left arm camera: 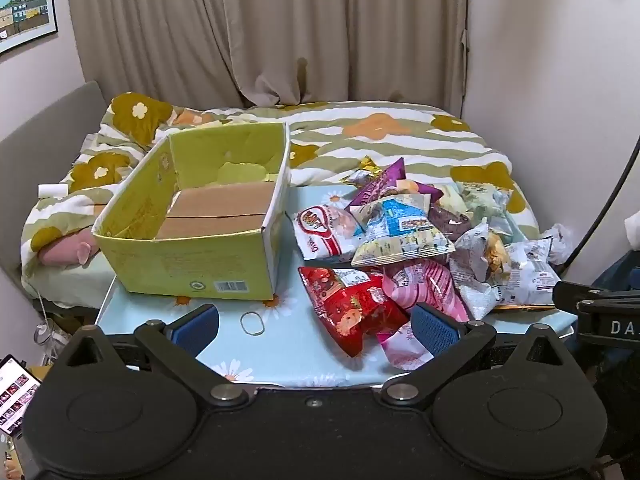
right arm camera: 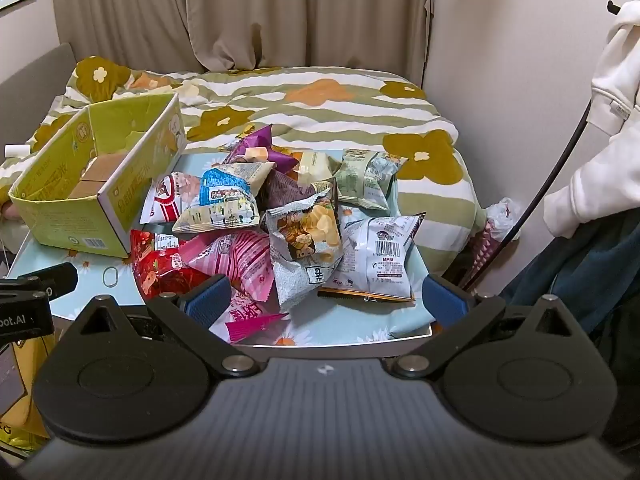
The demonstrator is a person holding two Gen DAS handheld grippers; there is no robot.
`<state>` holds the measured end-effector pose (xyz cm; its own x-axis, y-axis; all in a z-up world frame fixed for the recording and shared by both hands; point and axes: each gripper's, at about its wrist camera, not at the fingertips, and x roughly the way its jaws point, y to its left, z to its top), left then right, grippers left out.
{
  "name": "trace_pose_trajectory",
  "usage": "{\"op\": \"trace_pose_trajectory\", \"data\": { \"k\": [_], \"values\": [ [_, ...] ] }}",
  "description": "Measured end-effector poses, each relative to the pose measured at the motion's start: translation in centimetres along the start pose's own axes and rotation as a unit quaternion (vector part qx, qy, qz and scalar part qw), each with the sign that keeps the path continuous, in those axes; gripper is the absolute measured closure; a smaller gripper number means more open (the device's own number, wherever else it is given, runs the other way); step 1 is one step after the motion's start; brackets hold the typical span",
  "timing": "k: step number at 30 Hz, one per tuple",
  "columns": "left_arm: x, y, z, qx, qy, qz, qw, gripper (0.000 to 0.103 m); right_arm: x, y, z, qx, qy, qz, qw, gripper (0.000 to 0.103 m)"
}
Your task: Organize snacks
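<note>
An empty yellow-green cardboard box (left arm camera: 188, 264) stands on the left of a small table with a light-blue daisy cloth (left arm camera: 288, 356); it also shows in the right wrist view (right arm camera: 76, 216). A pile of snack bags lies to its right: a red bag (left arm camera: 352, 308), a pink striped bag (left arm camera: 424, 284), a white-and-red bag (left arm camera: 320, 232), a blue-and-cream bag (left arm camera: 404, 228), a grey chip bag (right arm camera: 308, 240) and a white barcoded bag (right arm camera: 380, 256). My left gripper (left arm camera: 316, 330) is open and empty at the table's front edge. My right gripper (right arm camera: 326, 304) is open and empty just before the pile.
A rubber band (left arm camera: 252, 323) lies on the cloth in front of the box. A bed with a flowered striped quilt (left arm camera: 384, 136) sits behind the table, curtains beyond. A phone (left arm camera: 14, 394) shows at lower left. A person's white sleeve (right arm camera: 600, 152) and a black cable (right arm camera: 560, 168) are at the right.
</note>
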<state>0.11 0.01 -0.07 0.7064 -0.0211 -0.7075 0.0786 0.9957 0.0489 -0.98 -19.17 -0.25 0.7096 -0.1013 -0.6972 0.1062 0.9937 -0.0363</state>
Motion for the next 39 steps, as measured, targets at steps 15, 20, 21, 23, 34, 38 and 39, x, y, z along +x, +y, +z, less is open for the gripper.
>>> {"op": "trace_pose_trajectory", "data": {
  "k": [15, 20, 21, 23, 34, 38, 39],
  "values": [
    [-0.4, -0.5, 0.3, 0.002, -0.016, 0.011, 0.9998, 0.000, -0.1, -0.1, 0.0, -0.001, -0.003, 0.000, 1.000, 0.000],
    [-0.5, -0.5, 0.2, 0.003, -0.017, 0.011, 0.9998, 0.000, -0.1, -0.1, 0.0, -0.001, -0.003, 0.000, 1.000, 0.000],
    [-0.5, -0.5, 0.2, 0.003, -0.017, 0.011, 0.9998, 0.000, -0.1, -0.1, 0.0, -0.001, -0.003, 0.000, 1.000, 0.000],
    [-0.5, -0.5, 0.3, 0.002, -0.017, 0.011, 0.9998, 0.000, -0.1, -0.1, 0.0, -0.001, -0.003, 0.000, 1.000, 0.000],
    [-0.5, -0.1, 0.4, 0.002, -0.017, 0.013, 0.9998, 0.000, -0.1, -0.2, 0.3, 0.000, -0.002, 0.001, 1.000, 0.000],
    [-0.4, 0.2, 0.4, -0.001, -0.014, 0.013, 0.9998, 0.000, -0.1, 0.0, 0.3, 0.000, -0.002, 0.001, 1.000, 0.000],
    [-0.4, 0.2, 0.4, -0.002, -0.014, 0.013, 0.9998, 0.000, 0.0, 0.0, 0.1, 0.000, -0.001, 0.001, 1.000, 0.000]
  ]
}}
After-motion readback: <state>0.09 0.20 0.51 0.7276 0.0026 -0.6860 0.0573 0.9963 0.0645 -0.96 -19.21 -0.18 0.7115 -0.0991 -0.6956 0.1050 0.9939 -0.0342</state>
